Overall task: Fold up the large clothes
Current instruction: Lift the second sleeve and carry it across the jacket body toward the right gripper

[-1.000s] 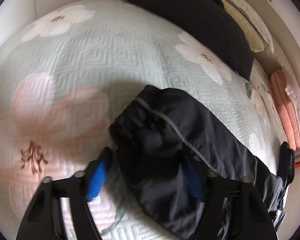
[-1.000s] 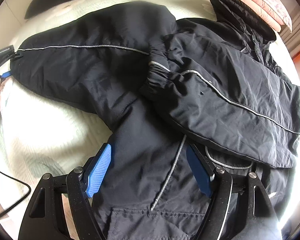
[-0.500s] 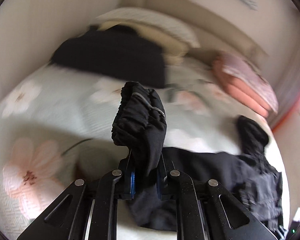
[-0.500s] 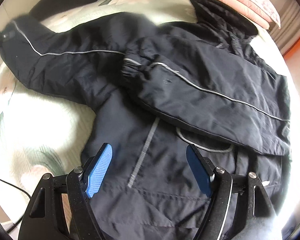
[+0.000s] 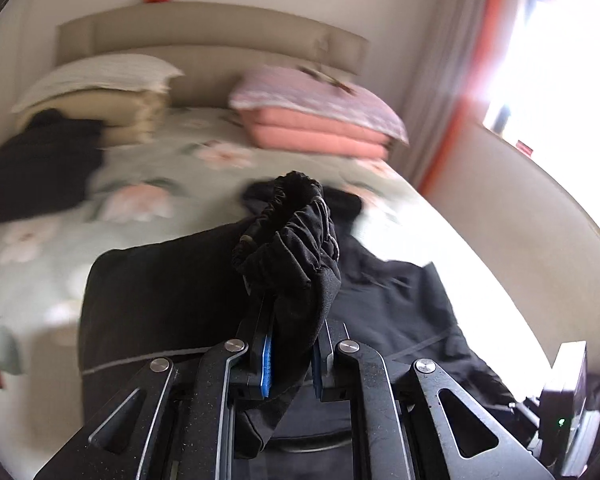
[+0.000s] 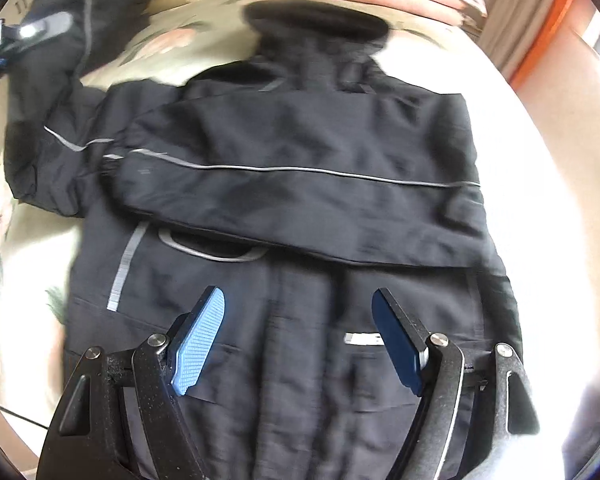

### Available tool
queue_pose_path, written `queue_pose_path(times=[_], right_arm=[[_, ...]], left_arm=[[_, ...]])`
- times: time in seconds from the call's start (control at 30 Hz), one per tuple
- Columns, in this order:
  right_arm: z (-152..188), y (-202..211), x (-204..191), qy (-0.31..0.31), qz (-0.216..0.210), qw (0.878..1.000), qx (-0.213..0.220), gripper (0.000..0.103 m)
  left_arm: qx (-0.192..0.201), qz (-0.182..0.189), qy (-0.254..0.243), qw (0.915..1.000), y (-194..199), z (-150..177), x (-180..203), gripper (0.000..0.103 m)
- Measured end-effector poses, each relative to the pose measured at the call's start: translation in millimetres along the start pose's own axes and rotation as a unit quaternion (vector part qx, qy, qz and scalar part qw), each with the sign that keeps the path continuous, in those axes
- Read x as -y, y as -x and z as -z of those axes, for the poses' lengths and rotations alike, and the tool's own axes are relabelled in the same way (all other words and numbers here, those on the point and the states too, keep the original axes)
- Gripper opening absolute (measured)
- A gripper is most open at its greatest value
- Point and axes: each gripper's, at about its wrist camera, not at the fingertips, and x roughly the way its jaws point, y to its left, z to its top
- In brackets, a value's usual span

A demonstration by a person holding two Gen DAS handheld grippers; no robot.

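A black jacket [image 6: 300,200] with grey piping lies front up on the bed, one sleeve folded across its chest. My left gripper [image 5: 290,316] is shut on the other sleeve's elastic cuff [image 5: 292,236] and holds it raised above the jacket body [image 5: 160,300]. In the right wrist view that lifted sleeve [image 6: 72,40] hangs at the upper left with the left gripper [image 6: 4,44] on it. My right gripper [image 6: 300,332] is open and empty above the jacket's lower front.
The bed has a pale green floral quilt [image 5: 160,196]. A pink pillow stack [image 5: 320,120] and cream pillows [image 5: 100,92] lie at the headboard. A dark garment [image 5: 36,168] lies at left. A window with an orange curtain [image 5: 472,72] is at right.
My left gripper closed on the sleeve cuff, lifted it off the quilt and swung it toward the jacket body. My right gripper moved down toward the jacket's hem, still open.
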Motion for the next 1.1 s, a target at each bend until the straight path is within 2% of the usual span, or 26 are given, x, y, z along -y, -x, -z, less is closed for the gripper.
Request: queue_pose_path(times=[0.07, 0.17, 0.23, 0.3, 0.33, 0.37, 0.4, 0.47, 0.5, 0.6, 0.73, 0.87, 0.97, 1.1], right_arm=[[5, -1, 26, -0.01, 0.005, 1.0, -0.004, 0.079], [12, -5, 59, -0.024, 0.008, 1.0, -0.009, 0.079], [15, -10, 77, -0.031, 0.008, 0.999, -0.012, 0.079], [18, -15, 88, -0.033, 0.007, 0.999, -0.015, 0.079], [19, -18, 93, -0.033, 0.006, 0.999, -0.016, 0.079], [20, -20, 96, -0.034, 0.006, 0.999, -0.017, 0.079], [20, -23, 99, -0.035, 0.004, 0.999, -0.018, 0.079], [20, -29, 103, -0.04, 0.0, 0.999, -0.021, 0.079], [20, -31, 105, -0.041, -0.002, 0.999, -0.021, 0.079], [17, -35, 109, -0.042, -0.003, 0.999, -0.021, 0.079], [1, -32, 107, -0.044, -0.014, 0.999, -0.009, 0.079], [-32, -31, 88, -0.031, -0.044, 0.999, 0.007, 0.079], [-57, -38, 63, -0.013, -0.067, 0.997, 0.021, 0.079], [-85, -64, 32, -0.003, -0.101, 0.995, 0.004, 0.079]], left_arm=[[-0.025, 0.008, -0.014, 0.9996, -30, 10, 35, 0.014], [-0.06, -0.011, -0.034, 0.9975, -70, 31, 81, 0.014], [-0.087, -0.022, -0.042, 0.9951, -97, 47, 97, 0.014], [-0.115, -0.022, -0.033, 0.9926, -114, 61, 103, 0.022], [-0.127, -0.02, -0.024, 0.9914, -120, 67, 102, 0.033], [-0.144, -0.006, -0.009, 0.9895, -126, 74, 101, 0.046], [-0.149, 0.011, 0.001, 0.9887, -130, 77, 96, 0.052], [-0.166, 0.071, 0.033, 0.983, -136, 83, 93, 0.069], [-0.174, 0.087, 0.043, 0.9799, -139, 87, 92, 0.073], [-0.18, 0.099, 0.041, 0.9778, -137, 92, 91, 0.074], [-0.173, 0.111, 0.055, 0.9771, -110, 83, 83, 0.074], [-0.15, 0.08, 0.064, 0.9834, -77, 66, 60, 0.074], [-0.13, 0.042, 0.075, 0.9879, -54, 59, 34, 0.074], [-0.118, -0.012, 0.092, 0.9887, -36, 57, -6, 0.074]])
